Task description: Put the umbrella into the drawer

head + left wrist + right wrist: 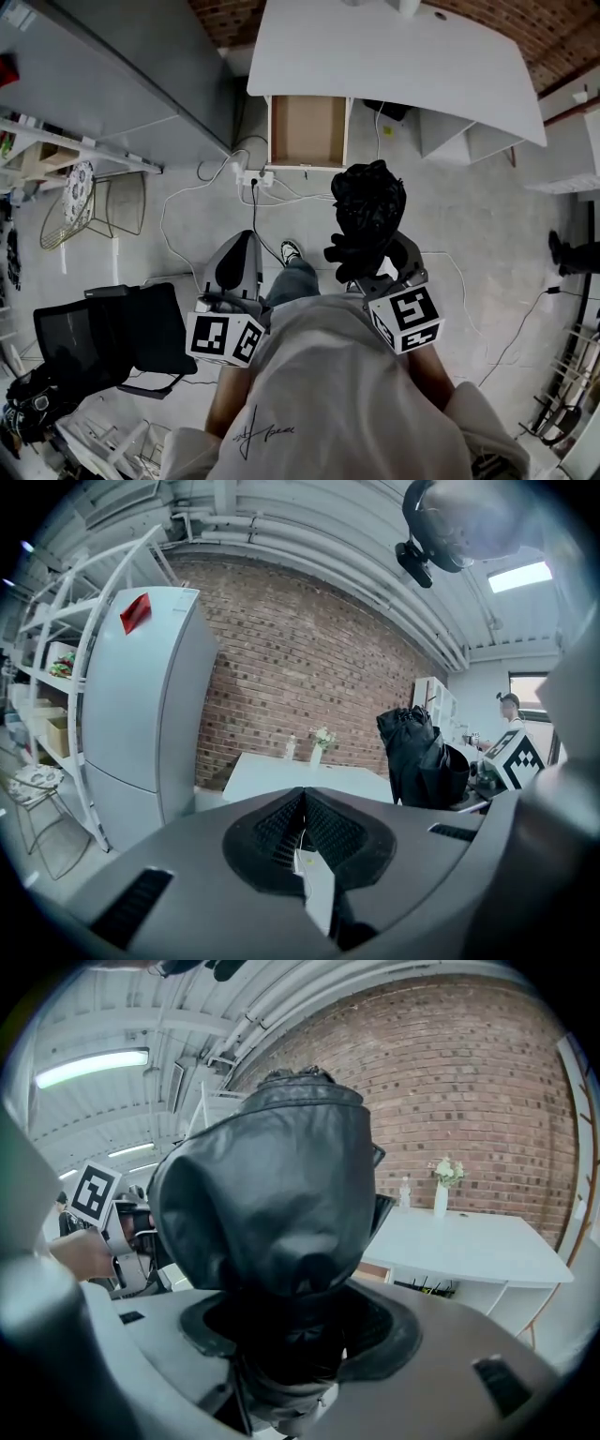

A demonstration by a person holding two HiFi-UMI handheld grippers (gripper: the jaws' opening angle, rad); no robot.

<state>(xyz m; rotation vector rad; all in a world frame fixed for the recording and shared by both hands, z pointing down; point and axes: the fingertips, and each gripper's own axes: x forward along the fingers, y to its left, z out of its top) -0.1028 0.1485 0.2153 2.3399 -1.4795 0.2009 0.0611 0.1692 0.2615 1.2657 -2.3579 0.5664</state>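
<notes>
The white tabletop (394, 56) stood well ahead of both grippers. The drawer (307, 131) was pulled open from beneath its near edge, ahead of the right gripper (375, 267) and a little toward the left gripper's side. The folded black umbrella (368, 211) was not yet near the drawer. It stood upright out of the right gripper, whose jaws were clamped on its lower end, with the bunched fabric swelling above them and filling most of the right gripper view (272, 1194).

The step in hand looked like the carry to the drawer. To do it well, the right gripper would likely need to tip the umbrella from upright to lying flat and line its length up with the drawer's depth. It should be lowered until it rests on the bottom before the jaws let go (loose folds could catch on the drawer's front wall or the tabletop edge above).

The left gripper (236, 253) was beside the right one and held low. Its jaws were pressed together on nothing (302, 822), so it seemed free to steady the drawer.

The drawer showed only a bare brown bottom, with nothing visible inside. Far beyond the right gripper, a small white vase (441, 1194) on the tabletop held a sprig of flowers.
</notes>
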